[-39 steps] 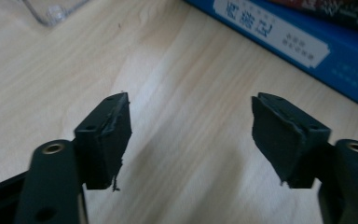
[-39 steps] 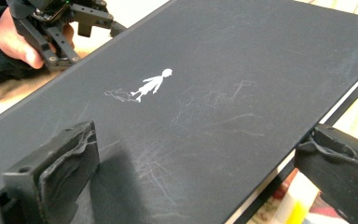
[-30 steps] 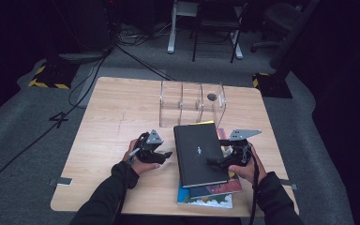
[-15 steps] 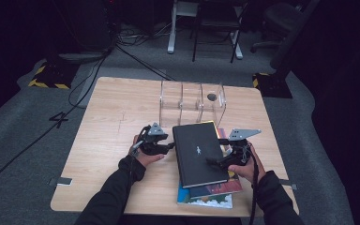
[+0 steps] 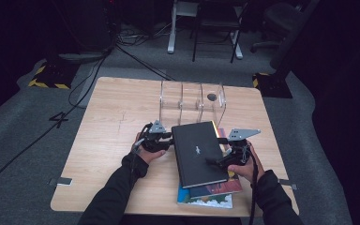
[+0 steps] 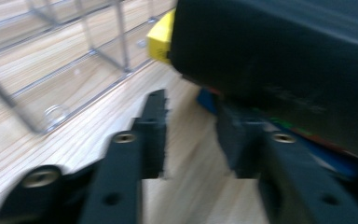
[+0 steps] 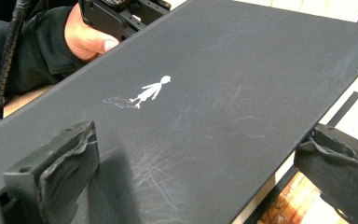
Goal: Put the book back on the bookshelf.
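Observation:
A black book with a small white figure on its cover lies tilted on a stack of colourful books. My right gripper is at its right edge. In the right gripper view one pad rests on the cover and the other sits under the edge, gripping it. My left gripper is at the book's left edge. Its jaws have just been closing; only table wood shows between them, and the raised book overhangs the right jaw.
A clear acrylic divider rack stands just beyond the books, seen close in the left gripper view. A yellow item lies behind the book's corner. The wooden table has bare room to the left.
My left gripper has shifted a little away from me and closer to the black book's left edge. The right gripper and the book have stayed put.

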A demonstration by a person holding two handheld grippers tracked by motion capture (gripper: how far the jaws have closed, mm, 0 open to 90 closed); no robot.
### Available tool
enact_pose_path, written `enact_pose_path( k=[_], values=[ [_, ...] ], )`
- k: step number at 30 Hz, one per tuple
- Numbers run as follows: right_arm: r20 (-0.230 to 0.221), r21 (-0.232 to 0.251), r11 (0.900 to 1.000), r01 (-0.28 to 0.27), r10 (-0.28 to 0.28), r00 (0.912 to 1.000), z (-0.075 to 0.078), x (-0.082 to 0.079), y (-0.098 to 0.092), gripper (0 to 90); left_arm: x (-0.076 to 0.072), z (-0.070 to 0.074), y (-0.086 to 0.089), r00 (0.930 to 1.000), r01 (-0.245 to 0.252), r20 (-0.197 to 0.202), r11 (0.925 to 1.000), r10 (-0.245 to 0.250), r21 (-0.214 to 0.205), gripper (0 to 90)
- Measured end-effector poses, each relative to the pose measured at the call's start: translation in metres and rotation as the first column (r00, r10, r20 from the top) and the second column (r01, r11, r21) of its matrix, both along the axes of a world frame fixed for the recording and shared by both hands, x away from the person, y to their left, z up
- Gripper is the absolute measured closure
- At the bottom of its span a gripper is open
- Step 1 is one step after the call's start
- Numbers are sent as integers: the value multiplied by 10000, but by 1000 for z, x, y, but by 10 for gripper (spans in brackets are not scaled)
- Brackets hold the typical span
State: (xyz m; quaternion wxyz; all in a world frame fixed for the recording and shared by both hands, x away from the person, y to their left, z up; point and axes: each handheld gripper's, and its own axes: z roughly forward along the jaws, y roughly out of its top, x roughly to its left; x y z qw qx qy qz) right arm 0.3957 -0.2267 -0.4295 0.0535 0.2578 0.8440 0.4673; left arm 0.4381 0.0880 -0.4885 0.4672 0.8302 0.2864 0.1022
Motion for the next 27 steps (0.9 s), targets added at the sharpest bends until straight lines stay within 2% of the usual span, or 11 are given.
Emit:
enact_pose_path(
  k=[2,7,9,10,11,15,17,19,20,24,27],
  values=[
    [240,-1,10000,-33,33,9997,1,-2,1,4,-2,-2,-1,9995,261,173,9994,-257,-212,858],
    [530,109,9998,-143,137,9985,4,-4,0,8,-1,-2,1,9989,405,271,9963,-385,-756,890],
    [746,213,9995,-218,202,9970,6,-6,0,15,-5,2,2,9976,338,631,9951,-280,-931,895],
    [931,173,9997,-179,163,9955,9,-9,1,30,-4,5,4,9971,464,666,9899,-377,-1342,895],
    [974,238,9995,-212,188,9951,9,-10,1,36,-4,7,4,9966,530,696,9880,-433,-1447,895],
    [1269,374,9992,-121,72,9919,14,-12,2,70,-2,14,2,9961,534,767,9905,-439,-1269,895],
    [1423,775,9969,-145,34,9898,20,-12,2,154,-1,16,1,9966,577,667,9862,-479,-1550,895],
    [1412,753,9970,-195,87,9899,22,-11,3,159,-1,17,0,9965,585,688,9841,-475,-1680,895],
    [1355,738,9962,-471,368,9901,27,-10,6,196,0,20,1,9958,702,707,9797,-579,-1876,895],
    [1220,742,9954,-603,509,9912,31,-8,5,249,-2,23,1,9961,682,677,9795,-562,-1894,895],
    [965,791,9946,-667,589,9936,39,-7,2,330,-3,26,1,9949,701,843,9811,-556,-1802,895]
  ],
)
